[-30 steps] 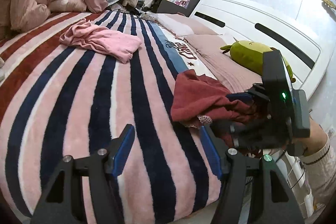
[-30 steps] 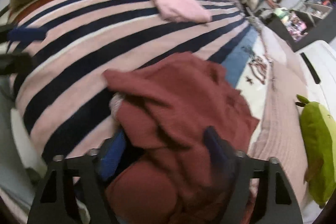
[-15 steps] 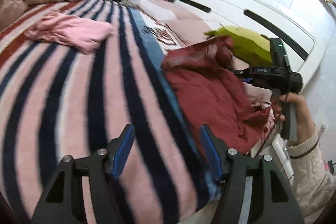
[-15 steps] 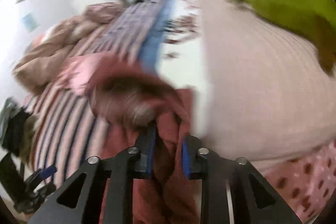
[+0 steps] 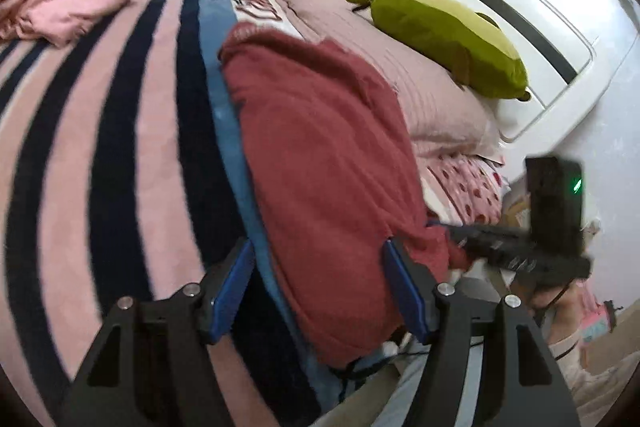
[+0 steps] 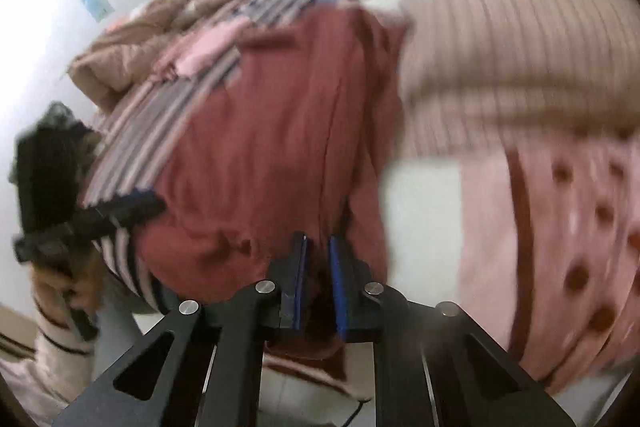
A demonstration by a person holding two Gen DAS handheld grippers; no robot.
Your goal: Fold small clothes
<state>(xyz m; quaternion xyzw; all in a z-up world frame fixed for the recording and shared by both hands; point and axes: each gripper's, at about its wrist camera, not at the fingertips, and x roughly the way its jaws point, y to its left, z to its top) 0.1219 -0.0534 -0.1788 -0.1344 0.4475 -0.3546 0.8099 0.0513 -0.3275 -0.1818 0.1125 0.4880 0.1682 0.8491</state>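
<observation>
Striped blanket (image 5: 120, 131) on bed, pink garment (image 5: 64, 7) far left, untouched. My left claw (image 5: 320, 291) gapes, empty, over the red garment (image 5: 320, 147) spread at bed edge. Right claw (image 6: 316, 279) has just pinched shut on its hem. No fold yet.

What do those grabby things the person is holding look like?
Each hand-held gripper is black, with two angled arms, round silver bolts and flat blue pads on its fingers. The left hand-held gripper shows this up close, and so does the right hand-held gripper. A black box with a small green light sits on the right one. The sleeve is cream knit with dark stripes.
</observation>
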